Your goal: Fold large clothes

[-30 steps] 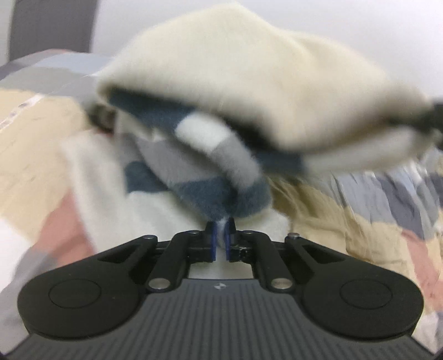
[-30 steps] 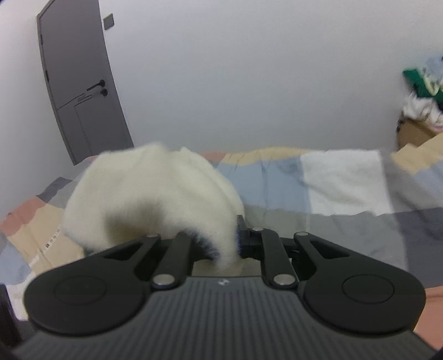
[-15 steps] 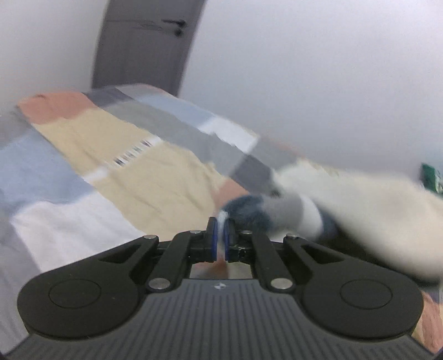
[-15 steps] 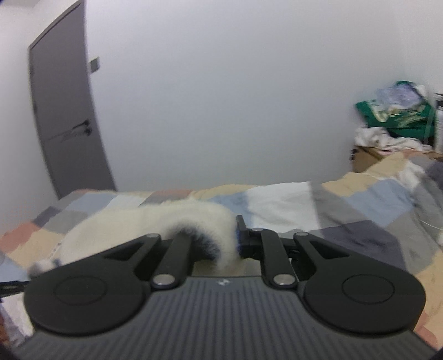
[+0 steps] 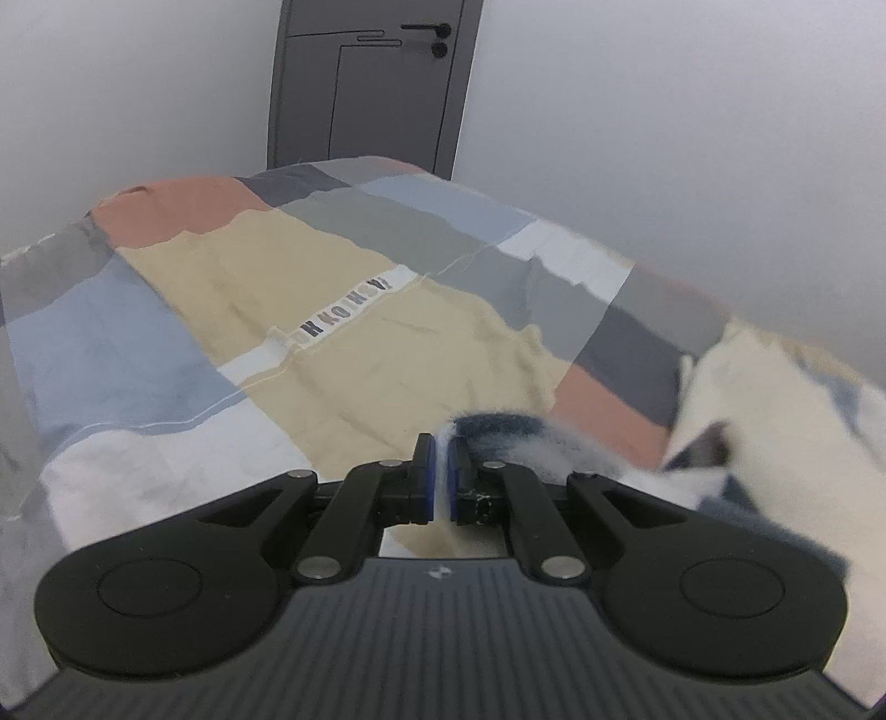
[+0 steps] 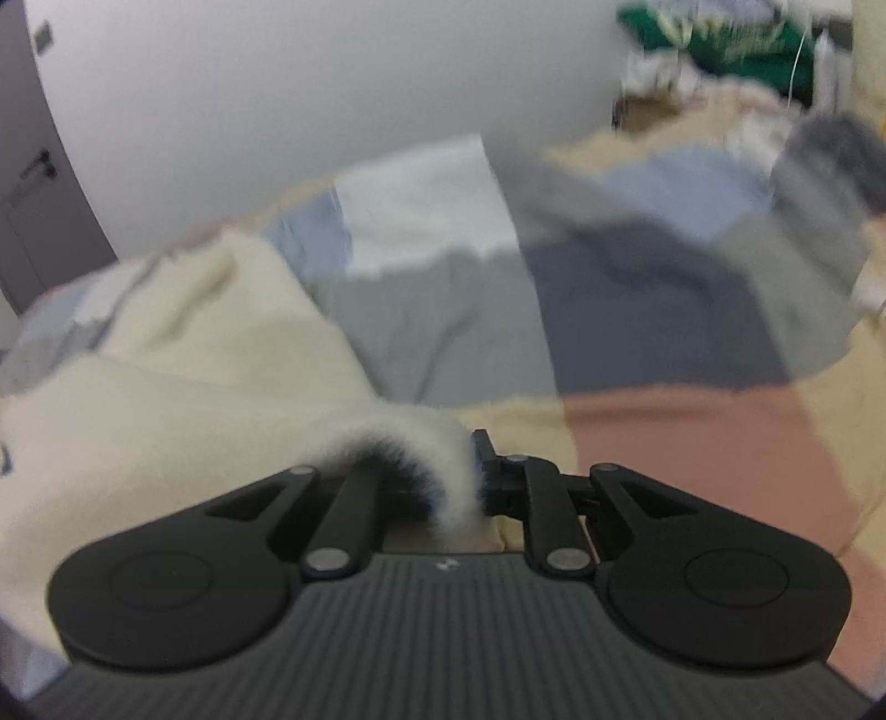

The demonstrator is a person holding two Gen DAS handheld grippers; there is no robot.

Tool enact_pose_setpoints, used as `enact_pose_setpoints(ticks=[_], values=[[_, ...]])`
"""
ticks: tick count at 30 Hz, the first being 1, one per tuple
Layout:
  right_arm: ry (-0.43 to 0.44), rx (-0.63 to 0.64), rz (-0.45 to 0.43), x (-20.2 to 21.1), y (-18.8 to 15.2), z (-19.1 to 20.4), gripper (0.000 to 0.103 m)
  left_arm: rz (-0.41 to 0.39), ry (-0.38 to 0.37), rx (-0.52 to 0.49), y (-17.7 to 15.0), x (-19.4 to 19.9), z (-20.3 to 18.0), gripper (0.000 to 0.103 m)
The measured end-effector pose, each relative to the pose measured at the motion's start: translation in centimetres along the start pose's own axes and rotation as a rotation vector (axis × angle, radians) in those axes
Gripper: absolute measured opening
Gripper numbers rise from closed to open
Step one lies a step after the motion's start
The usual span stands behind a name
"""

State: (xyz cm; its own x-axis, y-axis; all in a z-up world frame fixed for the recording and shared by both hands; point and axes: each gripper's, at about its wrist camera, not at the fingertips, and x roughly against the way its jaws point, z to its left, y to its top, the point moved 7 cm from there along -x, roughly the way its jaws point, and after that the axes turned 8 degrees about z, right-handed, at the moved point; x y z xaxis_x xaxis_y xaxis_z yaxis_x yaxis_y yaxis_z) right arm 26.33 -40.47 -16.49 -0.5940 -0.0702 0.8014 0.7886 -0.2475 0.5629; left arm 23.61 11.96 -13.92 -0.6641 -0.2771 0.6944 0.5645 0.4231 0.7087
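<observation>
Both grippers' fingers [image 5: 425, 471] [image 6: 487, 465] pinch the fleece garment [image 6: 166, 387] over the bed [image 5: 332, 343].

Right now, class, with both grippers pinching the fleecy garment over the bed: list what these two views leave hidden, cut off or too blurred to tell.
- Fleecy garment: left wrist view, cut off by the right edge and motion-blurred; its type is unclear.
- Right gripper: right wrist view, its left finger is buried under the fleece.
- Pile of things: right wrist view, top right, too blurred to identify.
- Lettering on the bedspread: left wrist view, too small to read reliably.
</observation>
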Motion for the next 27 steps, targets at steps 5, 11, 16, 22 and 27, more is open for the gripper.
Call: enact_pose_setpoints(ticks=[5,11,16,22,27], values=[[0.01,0.024,0.035,-3.5,-0.1,0.2,0.019,0.062,-0.003,-0.036,-0.6,-3.9,-0.9,0.006],[0.025,0.022,0.039,-4.5,-0.1,0.2,0.028,0.076,-0.029,-0.02,-0.5,-4.6,-1.0,0.006],[-0.016,-0.011,0.035,-3.5,-0.1,-0.7,0.053,0.081,-0.062,0.027,-0.3,-3.1,-0.4,0.013],[0.042,-0.146,0.057,-0.3,-1.3,-1.6,0.053,0.06,-0.108,0.109,-0.5,0.9,1.3,0.047],[0.12,-0.285,0.079,2.4,-3.6,-1.4,0.057,0.043,-0.191,0.128,-1.3,5.3,1.8,0.054]])
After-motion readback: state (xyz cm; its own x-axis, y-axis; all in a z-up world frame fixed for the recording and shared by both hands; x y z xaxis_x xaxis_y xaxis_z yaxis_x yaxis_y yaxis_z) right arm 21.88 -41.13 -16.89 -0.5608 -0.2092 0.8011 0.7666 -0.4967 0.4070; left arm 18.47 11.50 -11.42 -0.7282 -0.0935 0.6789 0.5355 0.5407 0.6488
